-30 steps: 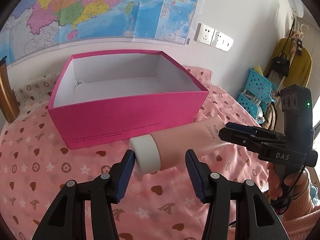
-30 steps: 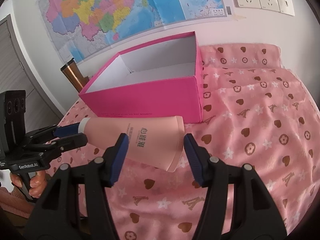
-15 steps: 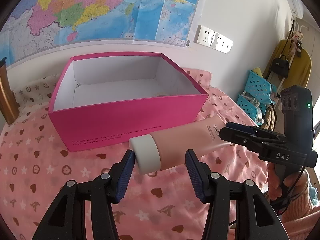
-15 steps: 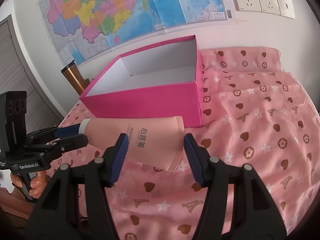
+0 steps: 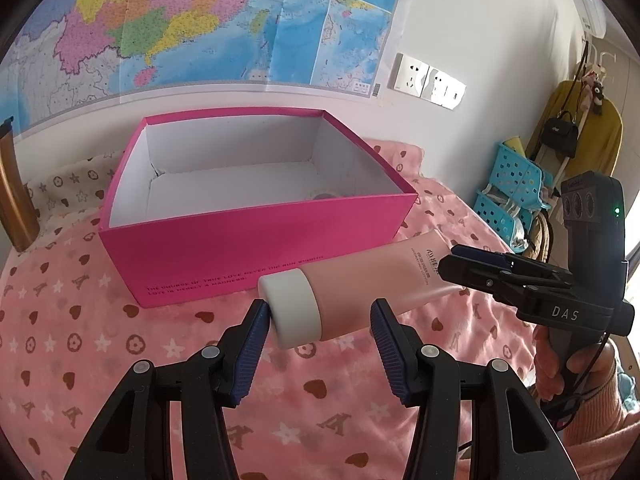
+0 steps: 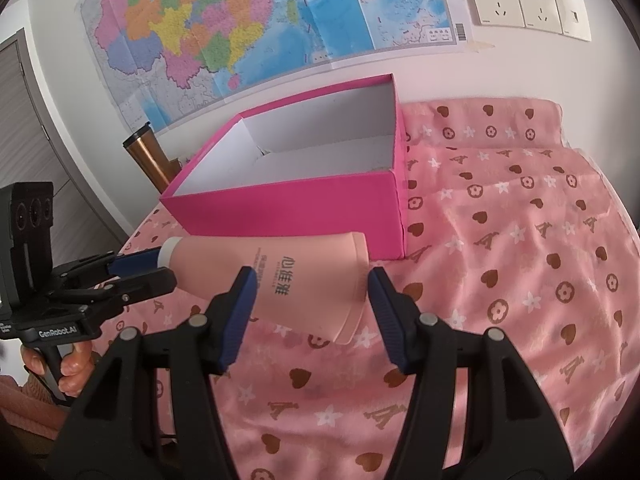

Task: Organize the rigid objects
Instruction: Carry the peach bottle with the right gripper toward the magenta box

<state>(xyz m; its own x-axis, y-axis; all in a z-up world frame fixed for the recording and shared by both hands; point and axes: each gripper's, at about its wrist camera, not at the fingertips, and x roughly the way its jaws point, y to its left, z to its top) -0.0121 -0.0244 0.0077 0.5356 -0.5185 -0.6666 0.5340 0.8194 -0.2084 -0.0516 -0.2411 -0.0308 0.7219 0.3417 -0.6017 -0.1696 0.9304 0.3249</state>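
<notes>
A peach-pink tube (image 5: pixel 372 280) with a white cap (image 5: pixel 292 308) hangs level just above the patterned pink cloth, in front of the open magenta box (image 5: pixel 248 248). My left gripper (image 5: pixel 320 312) is shut on the cap end, one pad on the cap and the other on the tube's side. My right gripper (image 6: pixel 312 280) is shut on the wide crimped end of the tube (image 6: pixel 304 280). Each wrist view shows the other gripper from the side: the right gripper (image 5: pixel 448 260) and the left gripper (image 6: pixel 148 270). The box (image 6: pixel 288 212) has white inner walls.
A small roll (image 5: pixel 324 194) lies in the box by its front right wall. A copper tumbler (image 6: pixel 146 156) stands left of the box near the wall. Blue baskets (image 5: pixel 512 196) and a hanging coat are off the cloth's right side. Bare pink cloth (image 6: pixel 520 260) spreads to the right.
The box sits slightly lower in both views than a second ago. The tube stays gripped at both ends, and neither gripper's jaws have changed.
</notes>
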